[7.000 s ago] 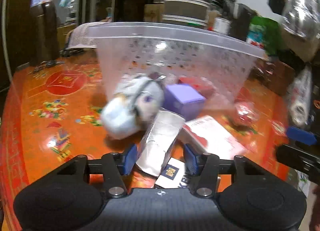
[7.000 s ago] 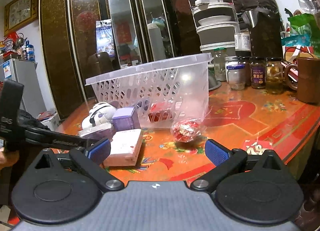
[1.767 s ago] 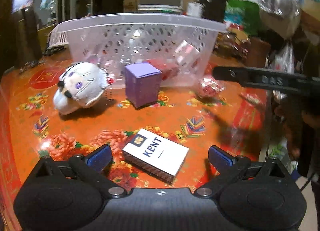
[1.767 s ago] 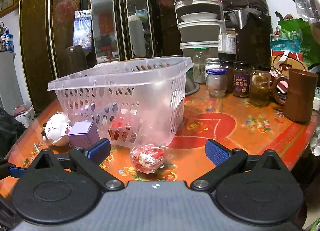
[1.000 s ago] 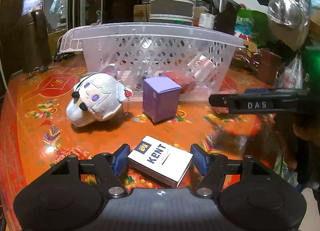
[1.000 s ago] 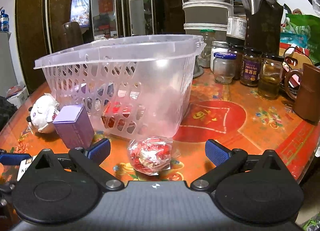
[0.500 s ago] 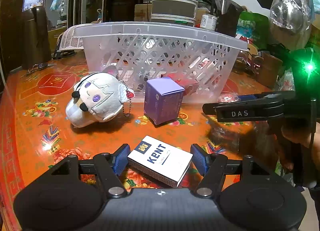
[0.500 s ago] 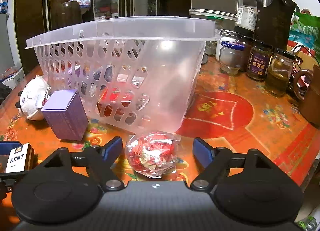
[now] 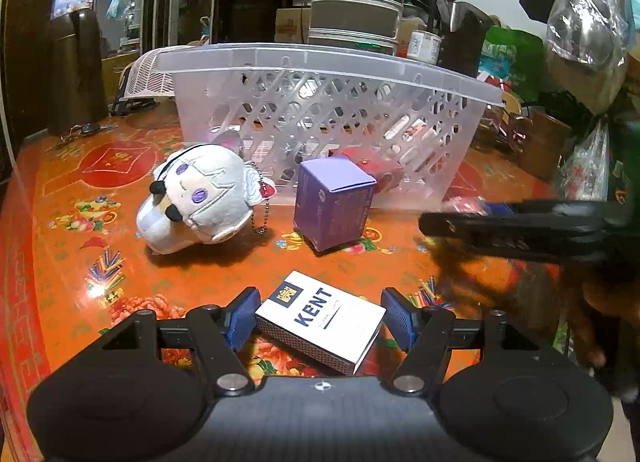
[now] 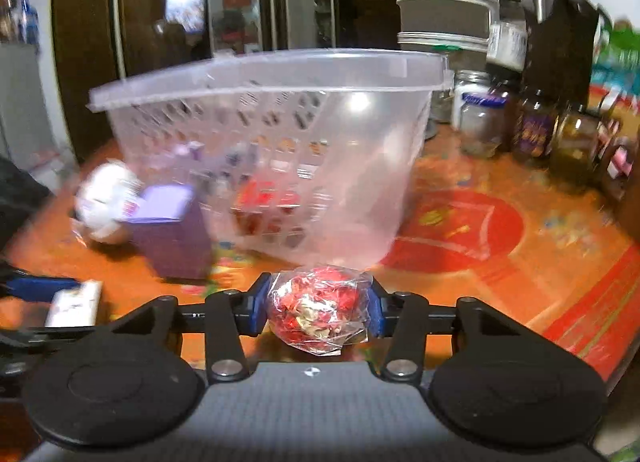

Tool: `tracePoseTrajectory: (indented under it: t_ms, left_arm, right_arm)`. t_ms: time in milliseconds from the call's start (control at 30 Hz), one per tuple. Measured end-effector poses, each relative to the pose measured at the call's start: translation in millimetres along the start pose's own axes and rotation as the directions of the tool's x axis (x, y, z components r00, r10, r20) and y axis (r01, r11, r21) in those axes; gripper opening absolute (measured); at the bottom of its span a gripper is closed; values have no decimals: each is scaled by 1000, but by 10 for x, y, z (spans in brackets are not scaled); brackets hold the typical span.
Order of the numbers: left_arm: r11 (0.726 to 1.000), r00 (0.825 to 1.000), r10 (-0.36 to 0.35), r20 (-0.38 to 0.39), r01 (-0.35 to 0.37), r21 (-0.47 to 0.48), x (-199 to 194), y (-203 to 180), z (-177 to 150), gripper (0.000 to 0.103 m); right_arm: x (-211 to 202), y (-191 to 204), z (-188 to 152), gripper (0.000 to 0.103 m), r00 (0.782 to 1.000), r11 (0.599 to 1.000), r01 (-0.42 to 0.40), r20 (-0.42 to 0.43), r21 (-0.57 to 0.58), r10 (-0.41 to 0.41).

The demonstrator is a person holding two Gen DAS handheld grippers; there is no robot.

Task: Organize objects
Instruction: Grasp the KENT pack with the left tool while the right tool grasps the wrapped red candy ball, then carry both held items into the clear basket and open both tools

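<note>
Left wrist view: left claw (image 9: 318,318) clamped on the KENT box (image 9: 320,320), low over the desk (image 9: 72,262). Ahead of it, outside the basket (image 9: 328,74): plush toy (image 9: 200,198), purple box (image 9: 334,202). Some items already lie inside.

Right wrist view: right claw (image 10: 316,308) closing on the candy bag (image 10: 318,308) between its pads, basket just beyond. Judged roughly midway.

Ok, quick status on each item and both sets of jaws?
KENT box: flat on table, between the left gripper jaws.
Candy bag: between the right gripper jaws, which are closing.
Purple box: upright, outside basket.
Plush toy: lying outside basket.
Basket: upright, partly filled.
</note>
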State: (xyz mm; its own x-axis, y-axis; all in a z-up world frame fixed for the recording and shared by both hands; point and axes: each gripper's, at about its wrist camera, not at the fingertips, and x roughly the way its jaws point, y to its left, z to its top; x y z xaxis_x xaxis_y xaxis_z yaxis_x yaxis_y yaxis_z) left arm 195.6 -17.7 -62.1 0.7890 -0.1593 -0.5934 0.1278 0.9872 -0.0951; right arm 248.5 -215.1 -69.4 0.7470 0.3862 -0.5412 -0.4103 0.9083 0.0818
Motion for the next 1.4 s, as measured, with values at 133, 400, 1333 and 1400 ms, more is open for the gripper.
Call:
tracePoseTrajectory:
  t_ms: [133, 400, 1333, 1400]
  left_arm:
    - [1000, 999, 14, 42, -13, -2, -63, 5, -3, 70]
    - [999, 993, 15, 117, -10, -40, -301, 92, 82, 70]
    - [996, 1000, -8, 29, 10, -88, 414, 258, 2061, 70]
    - [996, 1000, 5, -23, -7, -93, 610, 286, 2061, 70]
  right_arm:
    - [-278, 127, -97, 49, 998, 1000, -30, 57, -9, 31]
    - [-616, 173, -59, 50, 985, 994, -112, 128, -16, 113]
    - [260, -274, 1581, 50, 1000, 1000, -9, -9, 3, 9]
    - [386, -309, 1580, 50, 998, 999, -31, -50, 23, 32]
